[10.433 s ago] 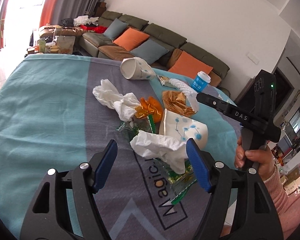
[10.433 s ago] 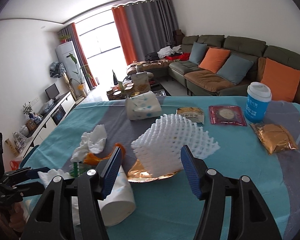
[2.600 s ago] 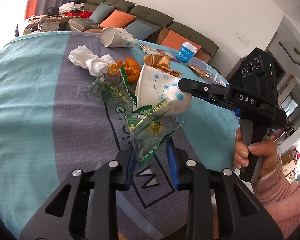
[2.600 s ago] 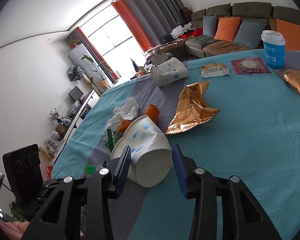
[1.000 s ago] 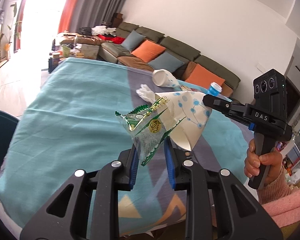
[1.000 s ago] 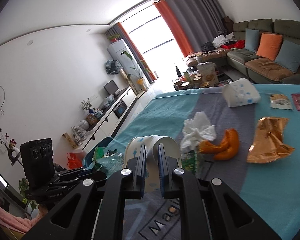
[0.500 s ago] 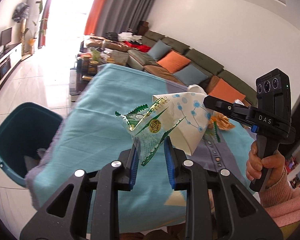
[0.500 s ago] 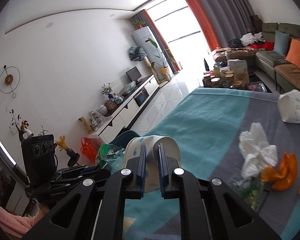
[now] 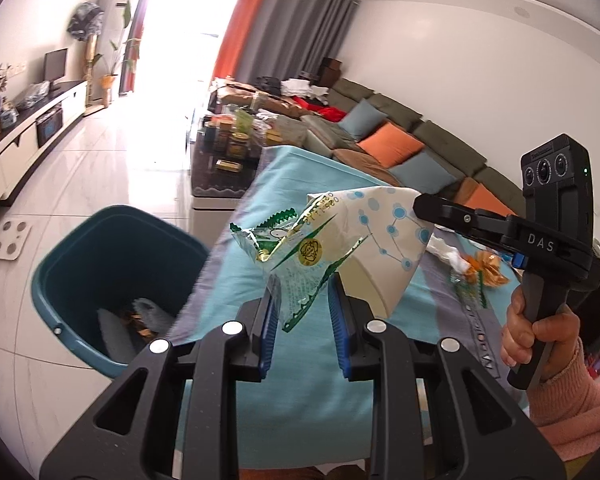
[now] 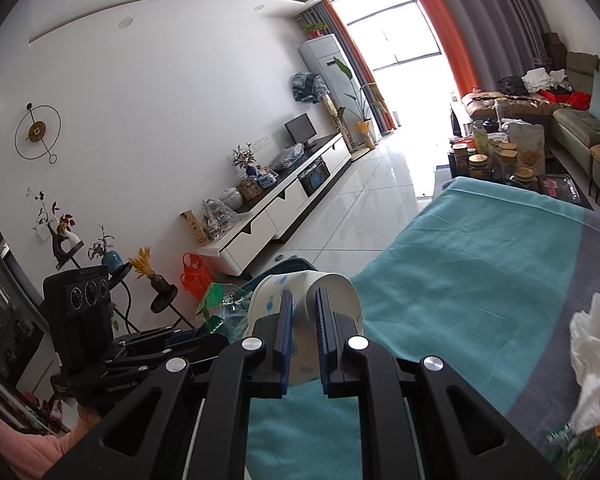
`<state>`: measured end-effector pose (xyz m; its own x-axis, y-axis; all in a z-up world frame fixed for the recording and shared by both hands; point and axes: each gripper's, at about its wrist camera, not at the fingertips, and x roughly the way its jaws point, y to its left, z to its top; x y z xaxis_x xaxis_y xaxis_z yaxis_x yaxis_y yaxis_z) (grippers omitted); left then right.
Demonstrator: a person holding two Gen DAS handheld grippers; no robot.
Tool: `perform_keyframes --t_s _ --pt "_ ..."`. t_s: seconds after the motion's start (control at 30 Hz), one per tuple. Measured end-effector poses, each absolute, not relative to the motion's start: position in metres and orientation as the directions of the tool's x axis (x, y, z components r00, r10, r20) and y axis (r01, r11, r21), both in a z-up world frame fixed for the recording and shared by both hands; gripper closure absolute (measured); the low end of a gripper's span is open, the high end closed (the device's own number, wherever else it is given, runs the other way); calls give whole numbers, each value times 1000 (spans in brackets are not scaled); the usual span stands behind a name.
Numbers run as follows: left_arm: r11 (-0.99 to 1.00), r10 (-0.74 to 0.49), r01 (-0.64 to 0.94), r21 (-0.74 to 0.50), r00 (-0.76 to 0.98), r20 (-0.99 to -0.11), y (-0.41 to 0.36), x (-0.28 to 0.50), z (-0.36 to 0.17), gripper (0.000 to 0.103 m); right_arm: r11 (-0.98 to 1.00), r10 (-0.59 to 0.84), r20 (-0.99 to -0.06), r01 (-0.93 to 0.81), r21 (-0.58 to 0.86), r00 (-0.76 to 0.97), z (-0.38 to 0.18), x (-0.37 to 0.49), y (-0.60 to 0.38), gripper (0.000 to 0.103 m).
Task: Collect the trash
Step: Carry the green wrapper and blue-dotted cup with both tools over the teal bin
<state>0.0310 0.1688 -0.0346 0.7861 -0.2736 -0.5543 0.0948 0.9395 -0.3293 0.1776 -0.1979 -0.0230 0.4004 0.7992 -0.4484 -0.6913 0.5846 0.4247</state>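
My left gripper is shut on a clear green snack wrapper and holds it in the air above the table's near-left corner. My right gripper is shut on a squashed white paper cup with blue dots; the cup also shows in the left wrist view, just right of the wrapper. A dark teal trash bin stands on the floor to the left and below, with some trash inside. In the right wrist view the bin is mostly hidden behind the cup.
The table has a teal and grey cloth. A white tissue, orange peel and a green wrapper lie on it to the right. A scale lies on the floor beyond the bin. A coffee table and sofa stand behind.
Both grippers have swung left with wrapper and cup, from over the table toward its corner. The bin has come further into view and nearer.
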Motion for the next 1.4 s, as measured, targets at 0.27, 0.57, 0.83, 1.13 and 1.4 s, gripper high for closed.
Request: perform_keyframes --t_s 0.27,0.57,0.83,1.13,1.4 --pt "942 -210 9 -337 797 -567 206 34 -40 78 558 809 -469 -713 425 354 -26 191 -160 93" --pt "937 -155 -73 -341 789 -594 237 36 -51 78 541 810 -494 -728 421 316 -28 205 -118 93" --pt "930 -122 -131 -344 773 -623 260 40 -64 78 539 803 -521 -727 425 291 -35 214 -85 93" --pt "917 -108 -180 -355 747 -656 278 54 -82 78 559 778 -565 -714 422 275 -49 227 -52 93" --pt "909 -90 -219 -354 727 -681 288 65 -96 78 572 755 -607 -704 422 249 -62 234 -28 93"
